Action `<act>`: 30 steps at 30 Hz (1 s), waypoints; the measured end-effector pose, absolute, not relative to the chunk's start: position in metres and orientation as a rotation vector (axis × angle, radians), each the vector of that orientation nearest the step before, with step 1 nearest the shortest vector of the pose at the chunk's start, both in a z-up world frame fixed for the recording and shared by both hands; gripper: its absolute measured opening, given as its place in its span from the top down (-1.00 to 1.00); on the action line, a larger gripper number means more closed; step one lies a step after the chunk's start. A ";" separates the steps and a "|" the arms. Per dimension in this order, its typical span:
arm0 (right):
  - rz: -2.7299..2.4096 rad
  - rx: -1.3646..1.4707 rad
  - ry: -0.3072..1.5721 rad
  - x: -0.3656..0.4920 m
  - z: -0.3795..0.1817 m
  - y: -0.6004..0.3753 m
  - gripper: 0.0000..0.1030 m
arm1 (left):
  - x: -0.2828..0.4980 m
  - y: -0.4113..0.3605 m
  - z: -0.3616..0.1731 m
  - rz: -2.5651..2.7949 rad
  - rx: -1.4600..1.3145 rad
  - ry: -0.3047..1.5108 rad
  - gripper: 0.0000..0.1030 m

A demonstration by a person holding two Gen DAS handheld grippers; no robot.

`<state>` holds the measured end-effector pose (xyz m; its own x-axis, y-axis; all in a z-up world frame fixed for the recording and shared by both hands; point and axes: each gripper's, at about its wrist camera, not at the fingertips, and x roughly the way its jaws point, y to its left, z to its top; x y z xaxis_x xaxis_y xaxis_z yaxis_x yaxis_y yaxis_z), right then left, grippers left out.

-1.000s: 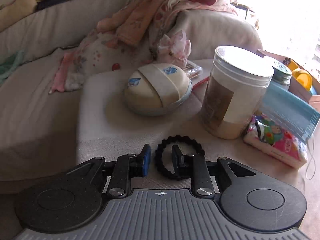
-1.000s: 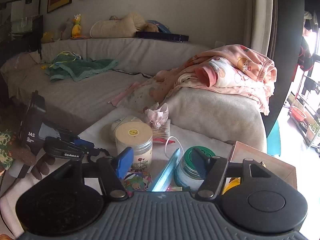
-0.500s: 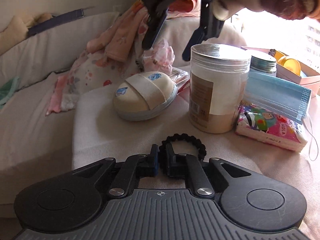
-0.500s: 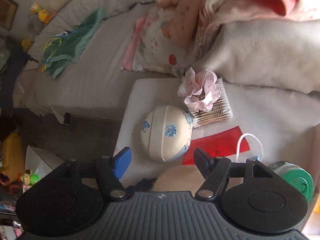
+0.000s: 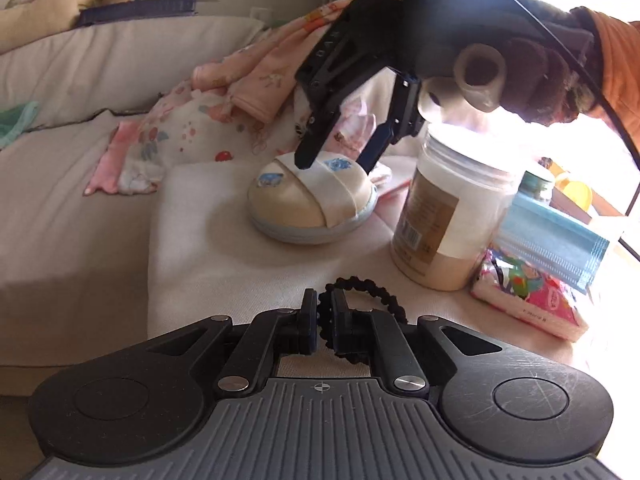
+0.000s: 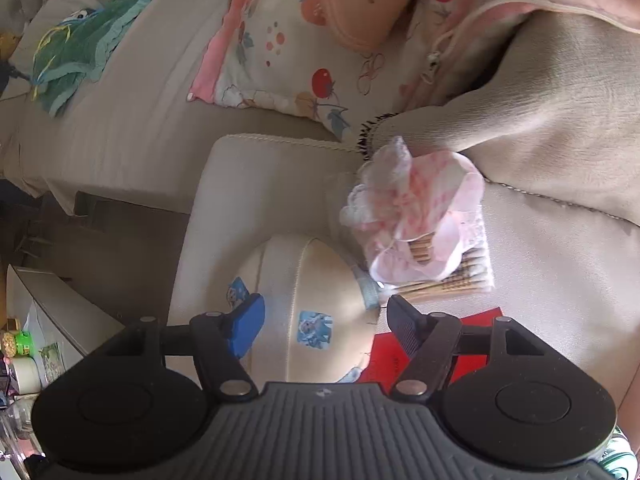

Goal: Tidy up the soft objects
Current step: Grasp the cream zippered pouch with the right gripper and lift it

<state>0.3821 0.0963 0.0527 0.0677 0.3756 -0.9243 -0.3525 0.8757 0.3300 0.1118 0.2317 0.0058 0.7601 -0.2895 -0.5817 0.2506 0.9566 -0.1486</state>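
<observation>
My left gripper (image 5: 324, 322) is shut on a black braided bracelet (image 5: 372, 294) that lies on the beige cushion top (image 5: 208, 264). A round cream pouch with blue stickers (image 5: 312, 204) sits further back. My right gripper (image 5: 336, 160) is open and hangs just above that pouch, one finger on each side of its top. In the right wrist view the gripper (image 6: 324, 320) straddles the cream pouch (image 6: 304, 304). A pink lacy cloth (image 6: 416, 212) lies on a pack of cotton swabs (image 6: 460, 280) just beyond.
A tall plastic jar (image 5: 444, 216), a blue face mask (image 5: 556, 236), a tissue pack (image 5: 528, 300) and a green-lidded jar (image 5: 540, 184) crowd the right side. Pink baby clothes (image 5: 256, 80) and a patterned cloth (image 6: 288, 48) lie on the sofa behind. A red card (image 6: 400, 344) lies under the pouch edge.
My left gripper closed on the black bracelet. My right gripper swung over and came down from above the jars to just over the cream pouch, still open.
</observation>
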 end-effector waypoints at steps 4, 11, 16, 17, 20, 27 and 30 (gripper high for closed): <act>0.594 0.022 1.368 0.370 0.065 0.098 -0.26 | 0.115 0.245 0.013 -0.251 -0.083 0.613 0.82; 0.669 0.013 1.336 0.346 0.085 0.111 -0.26 | 0.125 0.285 0.030 -0.175 -0.214 0.544 0.82; 0.716 -0.002 1.316 0.331 0.095 0.124 -0.26 | 0.131 0.306 0.033 -0.124 -0.272 0.521 0.82; 0.725 -0.002 1.313 0.328 0.096 0.127 -0.26 | 0.134 0.310 0.032 -0.111 -0.285 0.526 0.82; 0.749 0.002 1.298 0.323 0.099 0.136 -0.26 | 0.142 0.318 0.026 -0.094 -0.315 0.545 0.82; 0.815 0.020 1.182 0.314 0.105 0.155 -0.25 | 0.149 0.327 0.009 -0.091 -0.366 0.574 0.82; 0.755 -0.011 1.137 0.317 0.101 0.161 -0.26 | 0.150 0.330 0.005 -0.092 -0.379 0.576 0.82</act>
